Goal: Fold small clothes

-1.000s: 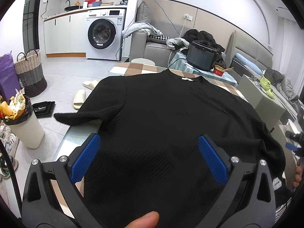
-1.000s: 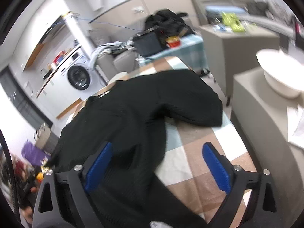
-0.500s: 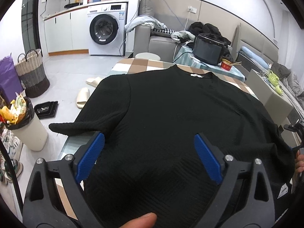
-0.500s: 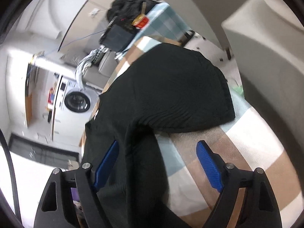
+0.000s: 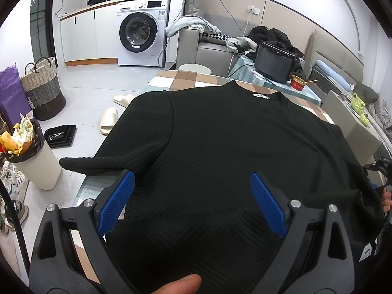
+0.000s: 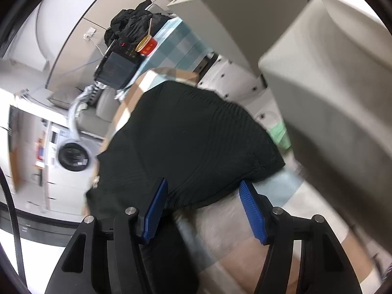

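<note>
Big checked bench (image 5: 186,78) under me, and spread flat across nearly all of it is the black top (image 5: 232,152), neck label at the far end, hem nearest me. It reads as a soft ribbed knit, light and floppy, so I expect it to drape and drag rather than hold a shape; best taken by a pinch at an edge or a seam, not in the middle of the body. One sleeve (image 5: 107,159) hangs off the bench's left side, the other sleeve (image 6: 208,142) lies out on the checks to the right. My left fingers (image 5: 193,204) hover over the lower body of the top, spread wide, nothing between the pads. My right fingers (image 6: 204,212) have just been closing, but they stand apart, straddling the cuff edge of that right sleeve, pads not yet pressing on it. I judge that cuff is the place to bite, then carry the sleeve inward across the body.
</note>
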Available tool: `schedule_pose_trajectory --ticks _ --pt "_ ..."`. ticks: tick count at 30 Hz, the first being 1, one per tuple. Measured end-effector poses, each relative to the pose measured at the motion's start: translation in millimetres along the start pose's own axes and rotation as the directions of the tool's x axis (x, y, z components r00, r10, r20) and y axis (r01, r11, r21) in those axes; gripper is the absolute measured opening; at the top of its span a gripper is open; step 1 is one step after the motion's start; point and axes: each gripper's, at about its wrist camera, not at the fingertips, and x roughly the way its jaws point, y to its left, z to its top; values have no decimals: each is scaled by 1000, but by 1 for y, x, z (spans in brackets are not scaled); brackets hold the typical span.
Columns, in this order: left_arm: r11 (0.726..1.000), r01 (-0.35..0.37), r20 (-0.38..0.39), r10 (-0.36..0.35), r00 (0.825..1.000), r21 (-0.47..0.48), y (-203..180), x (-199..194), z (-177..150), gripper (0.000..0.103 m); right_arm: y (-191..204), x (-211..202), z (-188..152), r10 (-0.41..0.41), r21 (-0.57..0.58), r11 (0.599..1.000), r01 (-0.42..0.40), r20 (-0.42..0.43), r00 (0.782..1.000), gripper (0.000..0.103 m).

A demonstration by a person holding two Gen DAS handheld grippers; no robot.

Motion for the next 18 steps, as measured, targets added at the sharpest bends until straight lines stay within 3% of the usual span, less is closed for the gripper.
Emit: schedule_pose_trajectory --ticks 10,12,13,14,16,18 --pt "1000 4 -8 -4 1000 -10 4 11 -8 94 -8 7 15 -160 -33 986 162 58 985 60" --pt "1000 8 -13 -8 1000 -10 4 14 -10 94 -11 9 15 -201 -43 978 204 68 977 44" --pt "1000 7 -11 -7 1000 -8 4 15 -11 94 -11 9 15 -220 -49 973 225 78 972 29" --pt "1000 6 -10 -6 1000 -5 4 14 -13 94 -11 6 14 -220 -58 972 226 97 971 21" --pt "1000 6 -5 -6 1000 -5 5 15 -15 94 -5 2 17 -207 -78 973 218 126 970 11" --pt "1000 10 -5 -10 1000 -6 5 14 -16 94 5 -9 17 -179 -115 973 200 175 968 9"
